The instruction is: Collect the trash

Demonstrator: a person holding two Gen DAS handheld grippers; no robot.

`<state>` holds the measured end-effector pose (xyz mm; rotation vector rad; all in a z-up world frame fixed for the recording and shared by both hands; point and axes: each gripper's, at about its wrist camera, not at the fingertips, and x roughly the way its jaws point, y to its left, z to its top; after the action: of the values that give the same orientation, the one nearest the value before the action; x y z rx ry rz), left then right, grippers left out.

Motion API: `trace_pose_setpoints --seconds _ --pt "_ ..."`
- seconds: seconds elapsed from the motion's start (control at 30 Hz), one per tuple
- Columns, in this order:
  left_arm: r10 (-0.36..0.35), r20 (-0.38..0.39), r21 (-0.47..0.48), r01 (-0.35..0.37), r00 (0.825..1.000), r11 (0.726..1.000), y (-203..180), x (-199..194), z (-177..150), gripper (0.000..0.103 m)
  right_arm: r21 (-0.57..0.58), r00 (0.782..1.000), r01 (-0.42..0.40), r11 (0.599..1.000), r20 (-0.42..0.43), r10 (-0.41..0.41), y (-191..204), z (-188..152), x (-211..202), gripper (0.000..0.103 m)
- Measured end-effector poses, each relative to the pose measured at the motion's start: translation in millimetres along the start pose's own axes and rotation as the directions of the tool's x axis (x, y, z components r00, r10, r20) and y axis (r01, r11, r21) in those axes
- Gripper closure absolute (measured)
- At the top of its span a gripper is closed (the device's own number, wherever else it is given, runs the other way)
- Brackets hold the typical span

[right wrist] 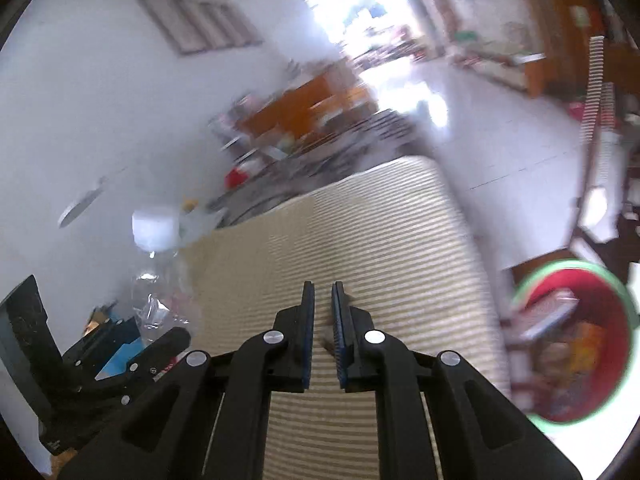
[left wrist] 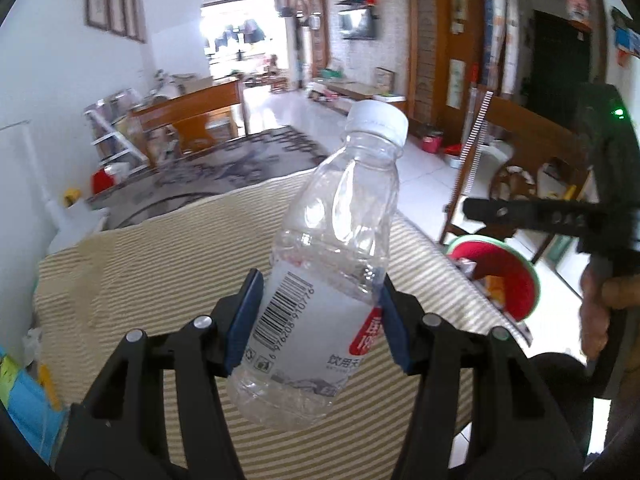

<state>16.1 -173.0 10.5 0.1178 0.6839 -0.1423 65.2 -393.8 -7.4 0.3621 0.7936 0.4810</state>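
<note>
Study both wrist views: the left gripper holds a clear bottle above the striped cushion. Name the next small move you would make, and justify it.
Probably carry the bottle to the right, over the red bin, before letting go. The left gripper has it clamped between its fingers above the striped cushion, while the bin sits beside the cushion's edge and already holds trash. The right gripper is shut and empty.

place: home living room | cues: wall TV (left wrist: 357,26); rug (left wrist: 240,160); wooden bench (left wrist: 192,114)
</note>
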Motion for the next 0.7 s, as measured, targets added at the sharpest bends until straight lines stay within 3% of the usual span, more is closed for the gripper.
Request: trace_pose_setpoints --seconds 0.07,0.17,0.23,0.3,0.4,0.5,0.53,0.63,0.67,0.7 --pt "-0.029 -0.009 0.008 0.029 1.0 1.0 -12 9 1 0.049 0.048 1.0 0.006 0.999 -0.01 -0.006 -23 0 -12 0.092" --pt "-0.054 -0.03 -0.02 0.054 0.998 0.998 -15 20 -1 0.049 0.036 0.995 0.04 0.999 -0.095 -0.037 -31 -5 -6 0.088" --pt "-0.049 -0.041 -0.041 0.047 0.998 0.998 -11 24 -4 0.049 -0.009 0.988 0.058 0.998 -0.141 -0.059 -22 -10 7 0.069" --pt "-0.033 -0.053 -0.065 0.03 0.998 0.997 -6 27 -8 0.049 -0.07 0.975 0.038 0.997 -0.215 -0.052 -7 -11 25 0.044" --pt "-0.013 -0.079 -0.115 0.003 0.997 0.993 9 29 -15 0.049 -0.212 0.931 0.0 0.977 -0.356 -0.077 23 -14 68 0.037" --pt "0.009 -0.088 -0.132 -0.021 0.996 0.991 17 28 -18 0.049 -0.38 0.879 0.04 0.924 -0.426 -0.213 44 -19 116 0.034" --pt "0.017 -0.089 -0.134 -0.029 0.996 0.991 19 27 -19 0.049 -0.44 0.848 0.058 0.896 -0.452 -0.277 48 -25 136 0.033" --pt "0.044 -0.086 -0.126 -0.055 0.995 0.991 25 20 -21 0.049 -0.49 0.786 0.082 0.868 -0.504 -0.359 45 -40 175 0.033" --pt "0.057 -0.083 -0.12 -0.066 0.995 0.991 27 17 -21 0.049 -0.497 0.773 0.091 0.863 -0.511 -0.376 42 -43 182 0.039" --pt "0.067 -0.081 -0.117 -0.076 0.994 0.99 29 15 -22 0.049 -0.501 0.766 0.098 0.86 -0.514 -0.386 37 -47 186 0.059"
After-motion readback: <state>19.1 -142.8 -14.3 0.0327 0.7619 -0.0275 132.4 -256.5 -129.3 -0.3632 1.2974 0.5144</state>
